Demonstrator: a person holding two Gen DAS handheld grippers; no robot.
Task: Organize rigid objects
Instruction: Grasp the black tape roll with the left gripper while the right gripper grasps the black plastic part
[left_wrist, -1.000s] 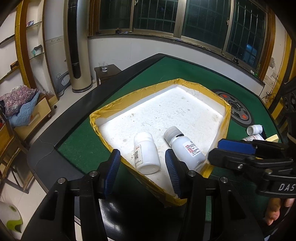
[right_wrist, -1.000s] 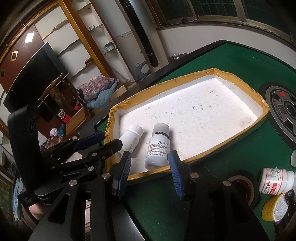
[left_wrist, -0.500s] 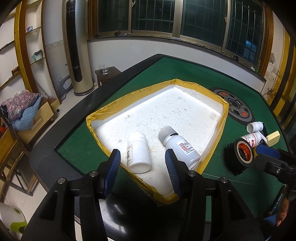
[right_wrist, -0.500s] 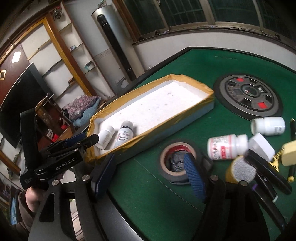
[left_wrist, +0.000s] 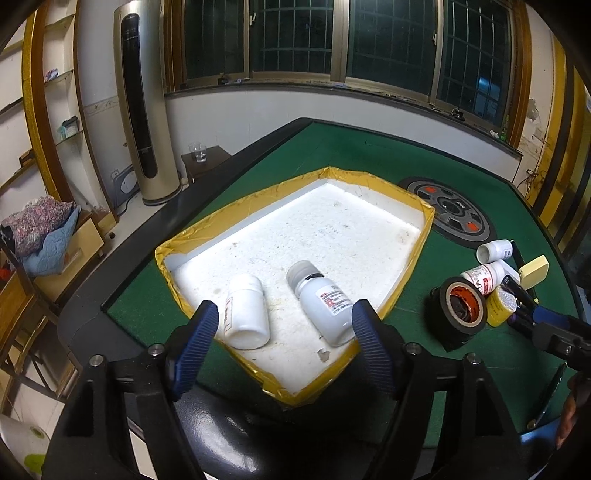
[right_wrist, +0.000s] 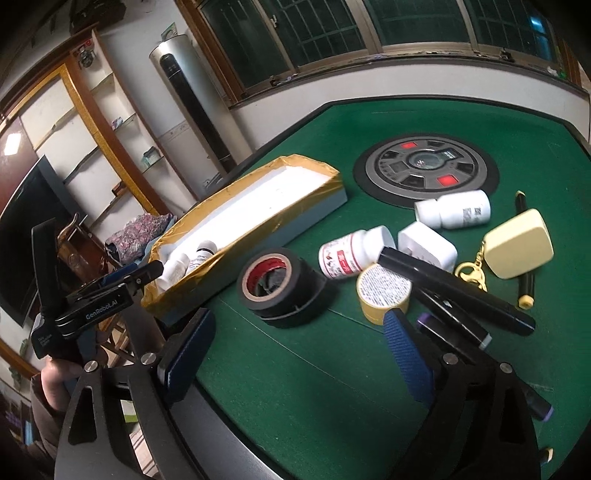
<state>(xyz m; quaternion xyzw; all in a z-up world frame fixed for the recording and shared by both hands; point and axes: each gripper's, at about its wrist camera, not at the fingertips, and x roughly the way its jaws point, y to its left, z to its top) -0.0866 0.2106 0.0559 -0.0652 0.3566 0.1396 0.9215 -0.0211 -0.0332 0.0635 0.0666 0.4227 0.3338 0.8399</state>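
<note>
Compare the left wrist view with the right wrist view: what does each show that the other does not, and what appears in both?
Left wrist only: the tray's white floor almost whole, and a small side table with a glass.

Right wrist only: the cream keyring fob's gold clasp, a yellow-tipped black pen and the black markers.

Both: the tray, its two bottles, the black tape roll, and loose bottles on the green table.

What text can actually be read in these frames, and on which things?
"GenRoboT.AI": on the side of the left tongs, seen from the right wrist; the last letters are uncertain.
Red print on the red-labelled bottle: too blurred.
Code and small print on the white bottle: too small.
Fine print on the yellow roll: unreadable.
</note>
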